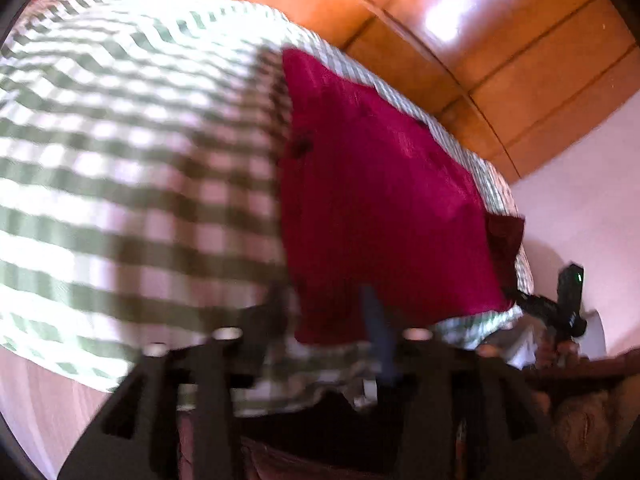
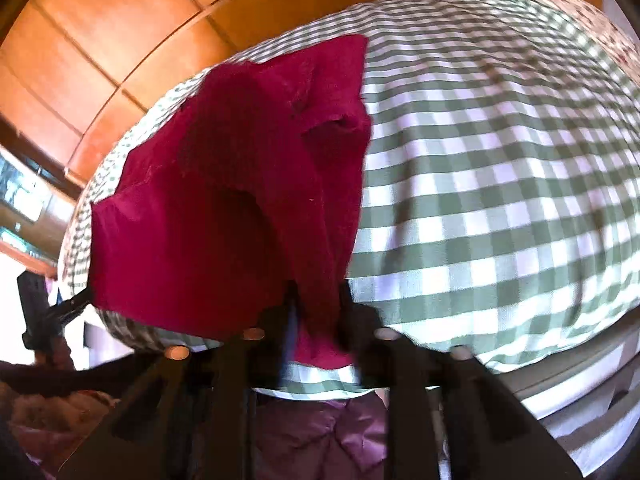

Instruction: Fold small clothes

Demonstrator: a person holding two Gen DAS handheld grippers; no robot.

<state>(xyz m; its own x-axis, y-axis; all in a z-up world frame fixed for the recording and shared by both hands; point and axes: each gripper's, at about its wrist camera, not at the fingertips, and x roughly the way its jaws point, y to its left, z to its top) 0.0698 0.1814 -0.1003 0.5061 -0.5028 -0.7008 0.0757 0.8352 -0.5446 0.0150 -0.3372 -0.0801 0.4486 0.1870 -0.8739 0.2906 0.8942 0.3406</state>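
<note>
Garment hem between right gripper fingers.

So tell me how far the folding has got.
Done: the red garment lies on the checked bedcover, apparently folded over once. In hand: the right gripper has a corner of the garment between its jaws; grip unclear through blur. The left gripper is at the near edge. Left: further folds.

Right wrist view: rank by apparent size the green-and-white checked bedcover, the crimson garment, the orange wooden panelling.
1. Green-and-white checked bedcover, largest.
2. Crimson garment and orange wooden panelling: look similar in area, and the garment is nearer the camera, so unranked.
</note>
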